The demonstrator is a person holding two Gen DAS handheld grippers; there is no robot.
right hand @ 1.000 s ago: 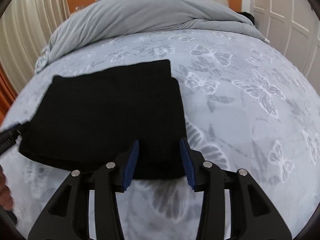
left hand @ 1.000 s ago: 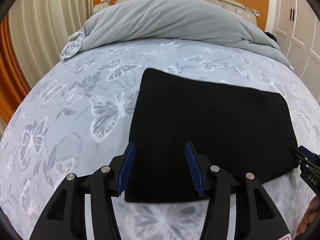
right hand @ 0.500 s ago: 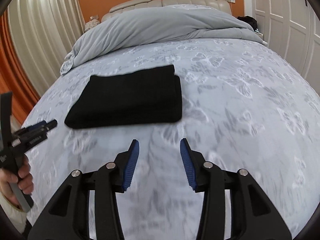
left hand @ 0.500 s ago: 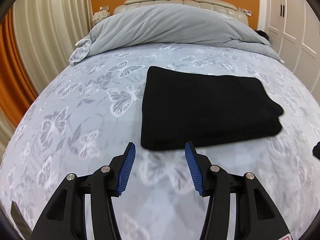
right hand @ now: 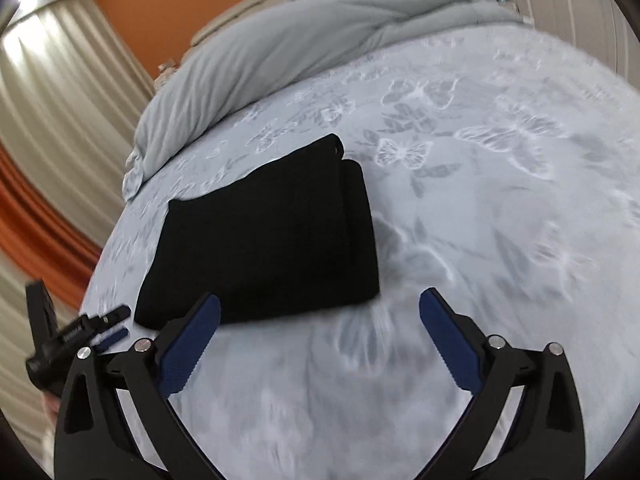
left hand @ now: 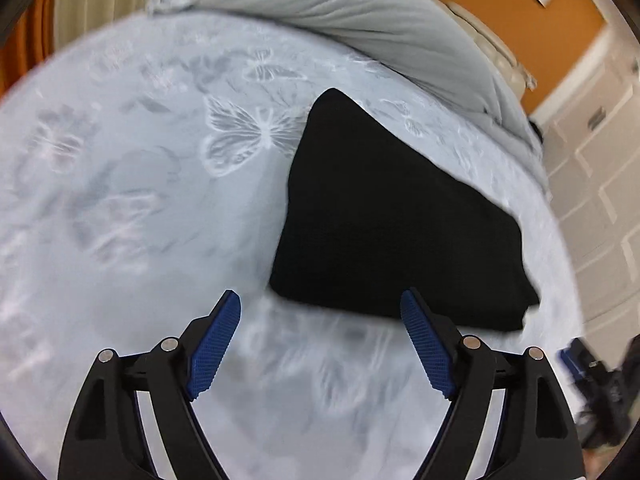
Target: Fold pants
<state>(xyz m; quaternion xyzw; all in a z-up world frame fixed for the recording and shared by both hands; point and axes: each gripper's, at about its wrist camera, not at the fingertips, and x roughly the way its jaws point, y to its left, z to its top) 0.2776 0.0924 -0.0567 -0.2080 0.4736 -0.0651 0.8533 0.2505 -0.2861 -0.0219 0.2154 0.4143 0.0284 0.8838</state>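
Pants (left hand: 396, 216): black, lying on the bed as a compact folded rectangle; layered edges show at its right end in the right wrist view (right hand: 276, 236). No loose leg or waistband trails out that I can see.
Position: on the butterfly-print sheet (left hand: 132, 184), well short of the grey duvet (left hand: 360, 8) bunched at the headboard end.
Left gripper (left hand: 320, 336): jaws spread wide, nothing between them; tips hover just off the near edge of the pants, not touching.
Right gripper (right hand: 320, 328): jaws likewise wide apart and empty; left pad overlaps the near corner of the pants in view, contact cannot be told.
Image quality: both views tilted and motion-blurred; fine creases unreadable.
Task stage (judgement): fold looks finished or nearly so; step in hand is likely release and clear-away, or a last tidy.
Doing it well: keep both jaws apart and lift straight off, so no pad snags the top layer. If tidying, press flat on the stack and do not pinch one layer.
Risk: dragging a pad across the near edge could peel the fold open.
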